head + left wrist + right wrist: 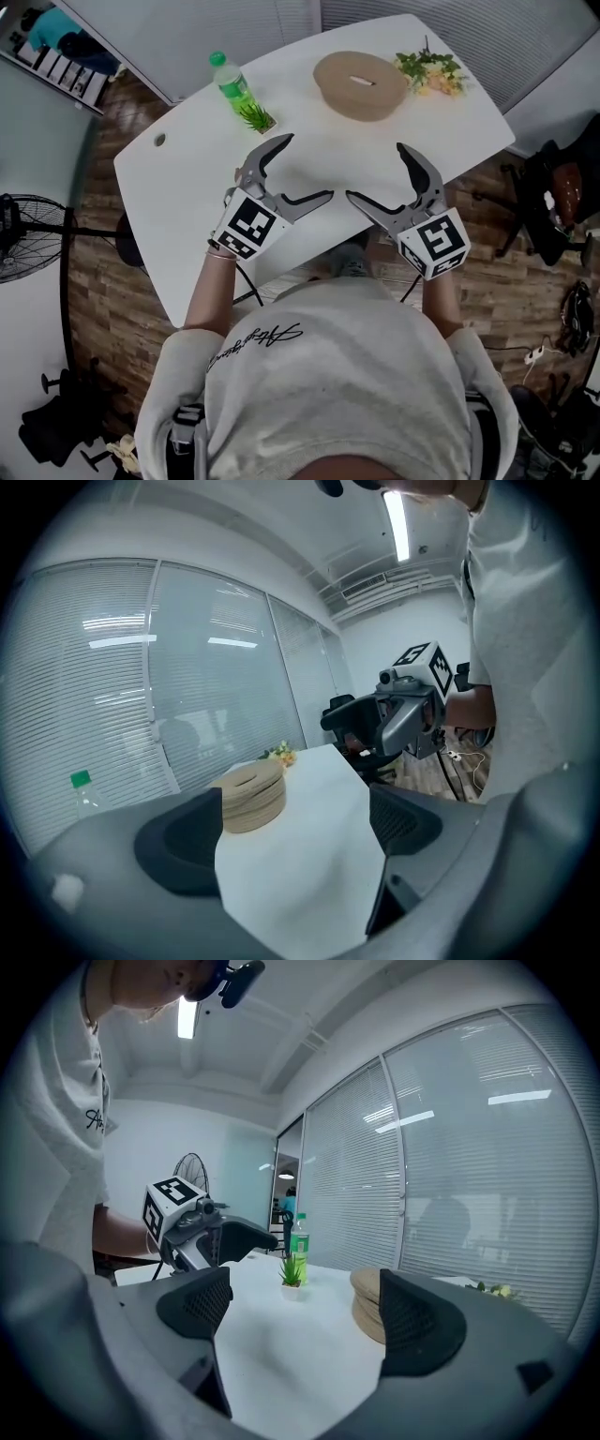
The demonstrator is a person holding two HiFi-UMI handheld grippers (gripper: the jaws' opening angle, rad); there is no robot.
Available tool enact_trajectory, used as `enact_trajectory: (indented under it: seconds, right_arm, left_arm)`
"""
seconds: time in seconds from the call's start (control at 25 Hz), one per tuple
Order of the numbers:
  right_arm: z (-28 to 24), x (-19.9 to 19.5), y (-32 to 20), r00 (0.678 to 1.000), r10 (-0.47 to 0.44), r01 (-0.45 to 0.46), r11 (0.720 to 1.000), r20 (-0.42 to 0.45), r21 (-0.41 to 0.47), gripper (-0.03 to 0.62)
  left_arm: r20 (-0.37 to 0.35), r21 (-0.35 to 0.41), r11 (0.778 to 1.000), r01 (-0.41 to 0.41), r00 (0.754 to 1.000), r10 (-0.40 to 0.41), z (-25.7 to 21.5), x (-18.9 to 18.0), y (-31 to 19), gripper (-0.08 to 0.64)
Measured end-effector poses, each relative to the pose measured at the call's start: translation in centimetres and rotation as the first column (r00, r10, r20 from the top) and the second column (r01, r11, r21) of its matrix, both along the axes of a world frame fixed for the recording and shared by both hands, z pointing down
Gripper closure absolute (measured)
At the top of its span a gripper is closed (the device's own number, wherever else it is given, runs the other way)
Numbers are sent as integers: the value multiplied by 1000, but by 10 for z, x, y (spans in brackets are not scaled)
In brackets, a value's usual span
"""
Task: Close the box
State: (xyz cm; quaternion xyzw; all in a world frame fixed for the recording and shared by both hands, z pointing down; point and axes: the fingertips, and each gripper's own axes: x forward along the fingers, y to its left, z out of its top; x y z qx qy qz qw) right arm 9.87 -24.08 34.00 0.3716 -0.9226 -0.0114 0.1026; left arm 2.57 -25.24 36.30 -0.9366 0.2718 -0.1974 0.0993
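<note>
On a white table (187, 187) in an office, the left gripper (307, 167) and right gripper (375, 171) hover side by side, angled inward, jaws wide and empty. They are well short of the round box (361, 84). Reaching it level and pressing its lid down evenly should work best.

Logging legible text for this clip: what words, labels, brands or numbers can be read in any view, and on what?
No text reads clearly enough to quote.
Shirt: cursive print on the chest, too blurred to read.
Bottle: green label, print too small to read.
Left marker cube and right marker cube: black-and-white square patterns, no letters.
Round box: no print visible.
</note>
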Motion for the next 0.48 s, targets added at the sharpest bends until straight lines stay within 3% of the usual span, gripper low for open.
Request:
enact_trajectory:
  seconds: [0.48]
  right_arm:
    - [-12,-8,47,999,8,-10,999,49,32,124]
  left_arm:
    - [-104,21,1000,2,995,0,-17,0,57,74]
